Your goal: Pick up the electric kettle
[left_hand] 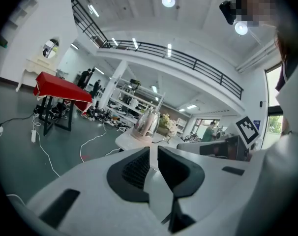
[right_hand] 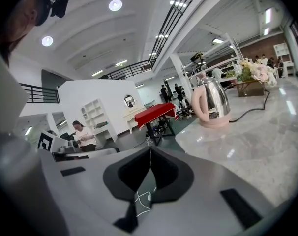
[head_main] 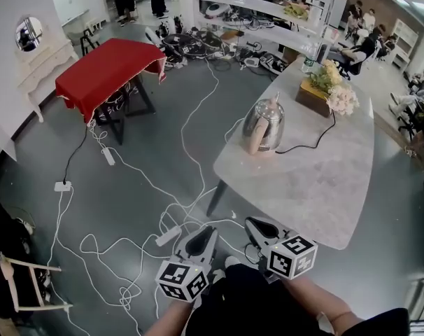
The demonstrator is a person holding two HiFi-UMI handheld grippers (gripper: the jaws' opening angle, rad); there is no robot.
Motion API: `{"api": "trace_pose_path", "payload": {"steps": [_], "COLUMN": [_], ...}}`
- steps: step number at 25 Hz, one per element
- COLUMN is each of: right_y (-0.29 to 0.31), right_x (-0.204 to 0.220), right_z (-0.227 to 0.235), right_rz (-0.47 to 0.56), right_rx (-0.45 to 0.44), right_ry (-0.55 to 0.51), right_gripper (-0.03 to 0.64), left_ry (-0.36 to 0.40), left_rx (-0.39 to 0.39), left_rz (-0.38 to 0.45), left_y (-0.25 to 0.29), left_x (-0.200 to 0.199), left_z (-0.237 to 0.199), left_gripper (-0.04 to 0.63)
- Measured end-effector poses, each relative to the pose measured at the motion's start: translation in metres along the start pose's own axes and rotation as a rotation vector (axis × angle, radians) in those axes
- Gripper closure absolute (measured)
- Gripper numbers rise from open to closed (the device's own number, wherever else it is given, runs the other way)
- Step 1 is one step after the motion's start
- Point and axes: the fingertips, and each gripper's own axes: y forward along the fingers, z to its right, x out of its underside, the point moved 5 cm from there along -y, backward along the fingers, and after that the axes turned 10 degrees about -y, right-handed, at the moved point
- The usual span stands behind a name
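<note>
Left gripper (head_main: 202, 239) and right gripper (head_main: 259, 227) are both closed, holding nothing. The electric kettle (head_main: 263, 124) stands on the marble table (head_main: 317, 184), well apart from them, near a wooden box (head_main: 312, 98) holding flowers (head_main: 336, 87).

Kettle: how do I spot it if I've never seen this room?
Find the big pale marble table on the right of the head view. Near its left edge stands the kettle, shiny silver with a pink handle. Unlike the flower box behind it, a black cord trails from it.
</note>
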Motion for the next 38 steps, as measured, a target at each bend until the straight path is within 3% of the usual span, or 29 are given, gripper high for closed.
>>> {"api": "trace_pose_path", "payload": {"steps": [11,31,38], "right_y": [0.013,0.028,0.030], "right_x": [-0.032,-0.067,-0.078], "right_z": [0.038,0.145,0.177], "right_rz": [0.082,0.122,0.126], "right_rx": [0.070,0.158,0.188], "right_ry": [0.004,0.040,0.060], "right_gripper": [0.609,0.609,0.609], "left_ry": [0.055,0.110,0.128], "left_rx": [0.034,0.114,0.101], "left_rz": [-0.003,-0.065,-0.075], "left_y": [0.034,0.181,0.216], "left_x": [-0.022,-0.055,-0.066], "left_z": [0.004,0.014,0.014], "left_gripper": [0.549,0.548,0.546]}}
